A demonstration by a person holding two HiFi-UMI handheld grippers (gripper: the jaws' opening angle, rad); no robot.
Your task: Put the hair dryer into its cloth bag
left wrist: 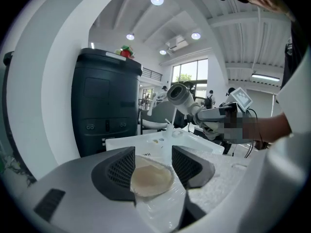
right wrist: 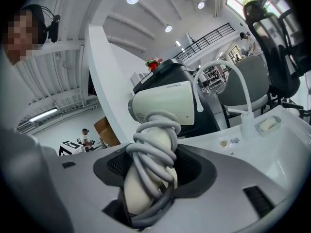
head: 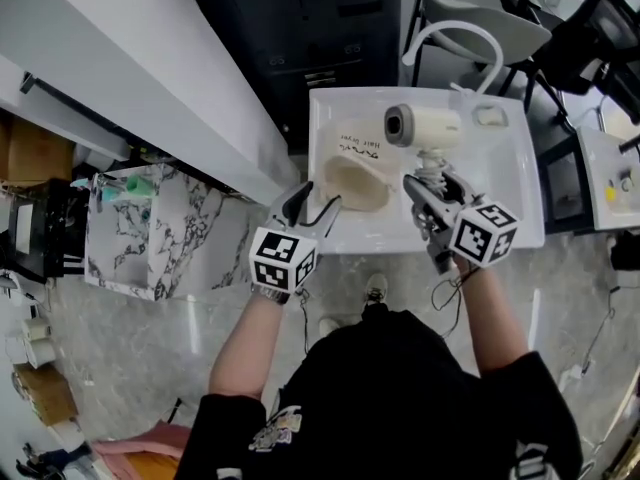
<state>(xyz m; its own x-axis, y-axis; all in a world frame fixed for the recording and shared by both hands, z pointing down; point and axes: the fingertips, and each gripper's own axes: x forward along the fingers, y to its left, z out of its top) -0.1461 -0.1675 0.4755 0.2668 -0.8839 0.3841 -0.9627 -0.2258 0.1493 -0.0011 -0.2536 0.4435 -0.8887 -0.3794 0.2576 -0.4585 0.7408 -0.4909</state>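
Left tool pinching cloth bag, right tool gripping hair dryer

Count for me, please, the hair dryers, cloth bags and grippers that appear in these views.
hair dryer: 1
cloth bag: 1
grippers: 2, the left gripper and the right gripper
Total: 4

Cream hair dryer, beige bag
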